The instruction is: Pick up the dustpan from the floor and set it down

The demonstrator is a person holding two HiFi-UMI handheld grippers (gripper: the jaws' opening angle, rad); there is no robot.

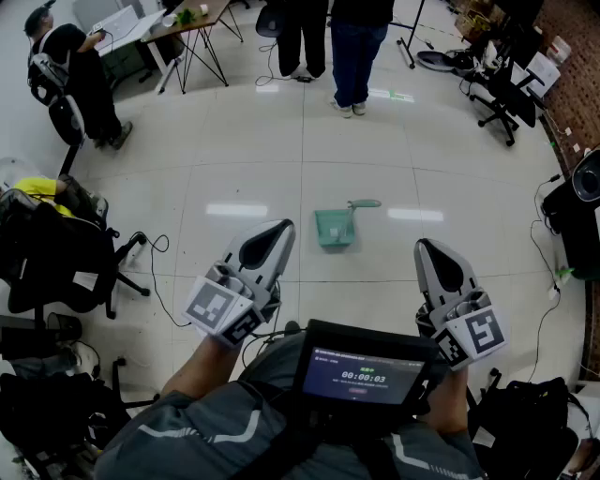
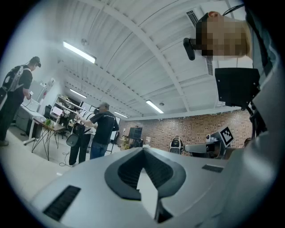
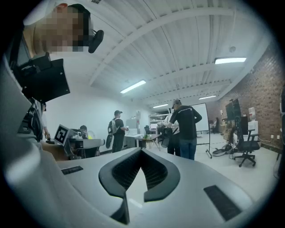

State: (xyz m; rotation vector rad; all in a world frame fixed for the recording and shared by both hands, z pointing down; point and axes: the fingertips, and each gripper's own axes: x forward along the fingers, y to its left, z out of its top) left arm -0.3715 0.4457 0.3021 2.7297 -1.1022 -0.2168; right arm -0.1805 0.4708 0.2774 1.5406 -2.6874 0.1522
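A small green dustpan (image 1: 334, 229) lies on the pale tiled floor, its handle (image 1: 364, 203) pointing to the back right. In the head view it sits ahead of both grippers, between them and apart from each. My left gripper (image 1: 279, 229) is held level at the left, its jaws together and empty. My right gripper (image 1: 424, 247) is level at the right, also shut with nothing in it. In the left gripper view, the left gripper (image 2: 143, 149) shows closed jaws and the room beyond. The right gripper view shows the right gripper (image 3: 141, 150) the same way. The dustpan appears in neither gripper view.
Two people (image 1: 354, 47) stand on the floor beyond the dustpan. A folding table (image 1: 183, 28) is at the back left. Black office chairs (image 1: 56, 262) and a cable (image 1: 159, 281) crowd the left side. Another chair (image 1: 506, 94) and dark gear line the right. A timer screen (image 1: 364, 375) hangs at my chest.
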